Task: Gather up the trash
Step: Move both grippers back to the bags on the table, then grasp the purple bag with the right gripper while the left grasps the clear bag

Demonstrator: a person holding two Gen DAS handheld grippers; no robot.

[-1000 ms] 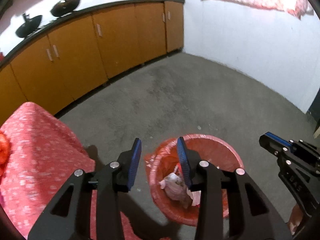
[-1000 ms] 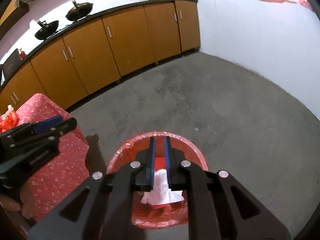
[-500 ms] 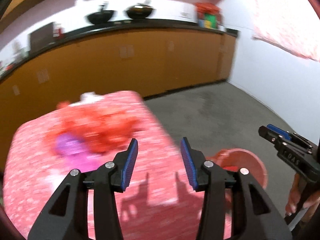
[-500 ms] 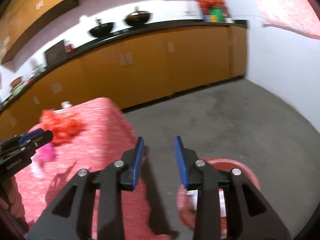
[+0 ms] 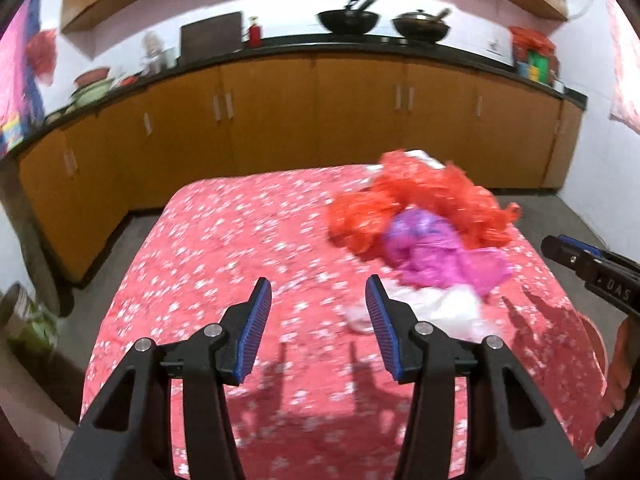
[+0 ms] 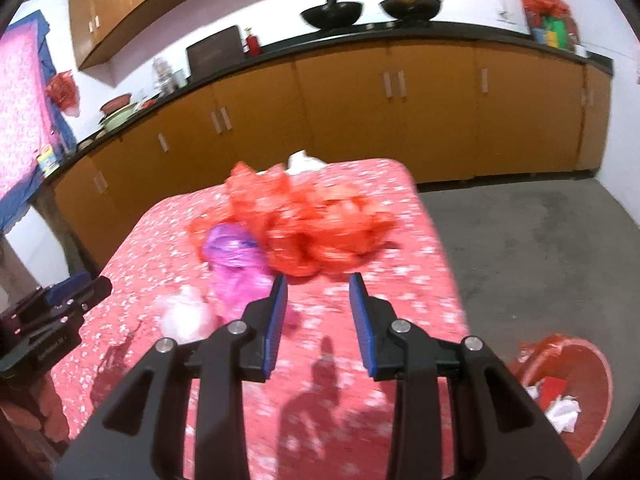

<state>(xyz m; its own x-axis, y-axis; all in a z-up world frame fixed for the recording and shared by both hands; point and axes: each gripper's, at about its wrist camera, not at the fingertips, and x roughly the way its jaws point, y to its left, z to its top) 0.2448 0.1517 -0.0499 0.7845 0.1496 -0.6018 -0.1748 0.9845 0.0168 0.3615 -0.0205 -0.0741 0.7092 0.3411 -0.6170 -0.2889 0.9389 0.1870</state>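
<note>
A crumpled red plastic bag (image 5: 420, 200) (image 6: 316, 224), a pink-purple plastic bag (image 5: 436, 252) (image 6: 236, 268) and a white wad (image 5: 448, 312) (image 6: 186, 318) lie on a table with a red flowered cloth (image 5: 240, 248) (image 6: 400, 264). My left gripper (image 5: 318, 310) is open and empty above the cloth, left of the pile. My right gripper (image 6: 318, 304) is open and empty, just in front of the red bag. The red-lined trash bin (image 6: 588, 364) stands on the floor at the right, with white and red scraps inside.
Orange cabinets (image 5: 320, 120) under a black counter with two woks (image 5: 348, 20) run behind the table. Grey concrete floor (image 6: 520, 248) lies to the right of the table. The other gripper shows at each view's edge (image 5: 588, 268) (image 6: 52, 316).
Both grippers have swung from above the bin to the table. The right gripper, shut on a white scrap a second ago, is now open and empty; scraps lie in the bin.
</note>
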